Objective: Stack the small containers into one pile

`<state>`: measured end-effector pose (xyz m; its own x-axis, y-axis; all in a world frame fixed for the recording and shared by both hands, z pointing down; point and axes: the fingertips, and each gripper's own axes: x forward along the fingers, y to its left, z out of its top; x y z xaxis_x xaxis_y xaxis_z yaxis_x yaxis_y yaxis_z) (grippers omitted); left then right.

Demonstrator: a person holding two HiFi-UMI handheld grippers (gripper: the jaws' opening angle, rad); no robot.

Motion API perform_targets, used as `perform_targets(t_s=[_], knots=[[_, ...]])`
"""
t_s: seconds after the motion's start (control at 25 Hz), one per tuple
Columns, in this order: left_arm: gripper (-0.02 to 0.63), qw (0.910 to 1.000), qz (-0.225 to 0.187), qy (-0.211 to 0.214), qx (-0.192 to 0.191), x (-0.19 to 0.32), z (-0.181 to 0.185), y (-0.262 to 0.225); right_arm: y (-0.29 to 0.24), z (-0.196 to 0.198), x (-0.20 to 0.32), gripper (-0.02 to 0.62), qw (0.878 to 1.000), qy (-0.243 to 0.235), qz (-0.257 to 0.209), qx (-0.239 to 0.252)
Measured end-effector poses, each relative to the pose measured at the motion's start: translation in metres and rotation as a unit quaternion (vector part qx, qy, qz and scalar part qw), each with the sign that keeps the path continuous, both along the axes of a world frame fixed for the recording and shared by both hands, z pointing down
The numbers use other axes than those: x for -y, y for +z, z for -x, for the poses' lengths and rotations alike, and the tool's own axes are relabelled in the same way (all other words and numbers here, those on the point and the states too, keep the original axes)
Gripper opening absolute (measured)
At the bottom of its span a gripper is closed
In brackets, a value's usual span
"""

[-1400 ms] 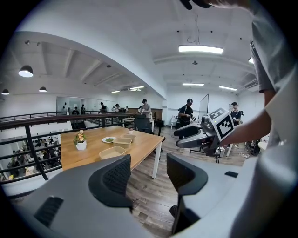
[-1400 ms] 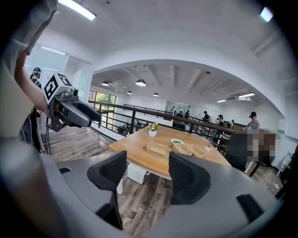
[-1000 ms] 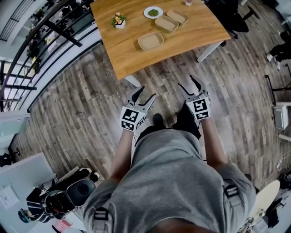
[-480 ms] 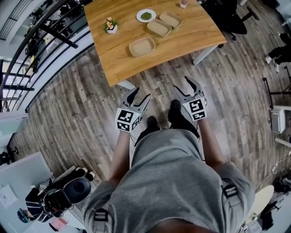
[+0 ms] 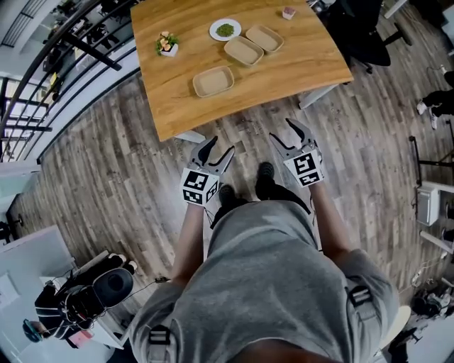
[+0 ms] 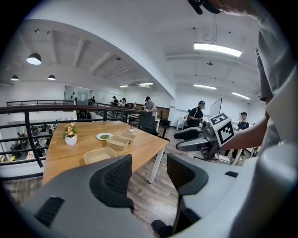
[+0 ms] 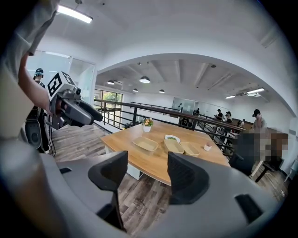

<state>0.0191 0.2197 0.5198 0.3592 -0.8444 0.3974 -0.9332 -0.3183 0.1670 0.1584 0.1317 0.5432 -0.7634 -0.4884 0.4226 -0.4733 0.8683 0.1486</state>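
**A:** Where do our containers lie against the two tools?

**B:** All three lie on the wooden table (image 5: pixel 298 67), well ahead of both tools and apart from them. The nearest container (image 5: pixel 213 81) sits alone toward the table's near edge. The middle container (image 5: pixel 244 51) and the far container (image 5: pixel 264 38) lie side by side further back, so close that we cannot tell whether their rims touch. None rests inside another.

**A:** What else do we see up there?

**B:** A white plate (image 5: pixel 225 30) with something green on it sits just beyond the middle container. A potted plant (image 5: pixel 167 44) stands off to the left, and a small cup (image 5: pixel 288 13) is toward the far right.

**A:** How do we hold the left gripper (image 5: pixel 220 146)?

**B:** Low in front of our body, over the plank floor (image 5: pixel 120 163), short of the table's edge. Its jaws stand apart with a clear gap. Through that gap we see only floorboards and the toe of a shoe (image 6: pixel 160 228). Nothing lies between the pads, so it grips nothing.

**A:** And the right gripper (image 5: pixel 282 130)?

**B:** We hold it about level with the left one, on the other side of our body, also short of the table. Its jaws are spread about as wide, with floor and the table's near edge showing beyond them. It touches nothing and carries nothing.
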Motion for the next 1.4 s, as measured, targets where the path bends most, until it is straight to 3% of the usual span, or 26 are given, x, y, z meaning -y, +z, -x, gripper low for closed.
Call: perform_targets(t_s=[0.52,0.88,1.16,1.4], knots=[[0.249,0.9984,0.006,-0.056,-0.001,0.029,-0.014,0.007,0.014,0.002,0.041,0.278,0.998,-0.067,0.01,-0.006],[0.249,0.9956,0.002,-0.093,-0.01,0.042,0.001,0.009,0.018,0.012,0.06,0.273,0.995,-0.097,0.01,-0.017],[0.249,0.9936,0.013,-0.11,-0.021,0.057,0.042,0.023,0.018,0.046,0.079,0.27,0.994,-0.109,0.004,-0.03],[0.249,0.9968,0.02,-0.077,-0.012,0.101,0.073,0.034,0.03,0.085,0.11,0.268,0.994,-0.099,0.011,-0.048]])
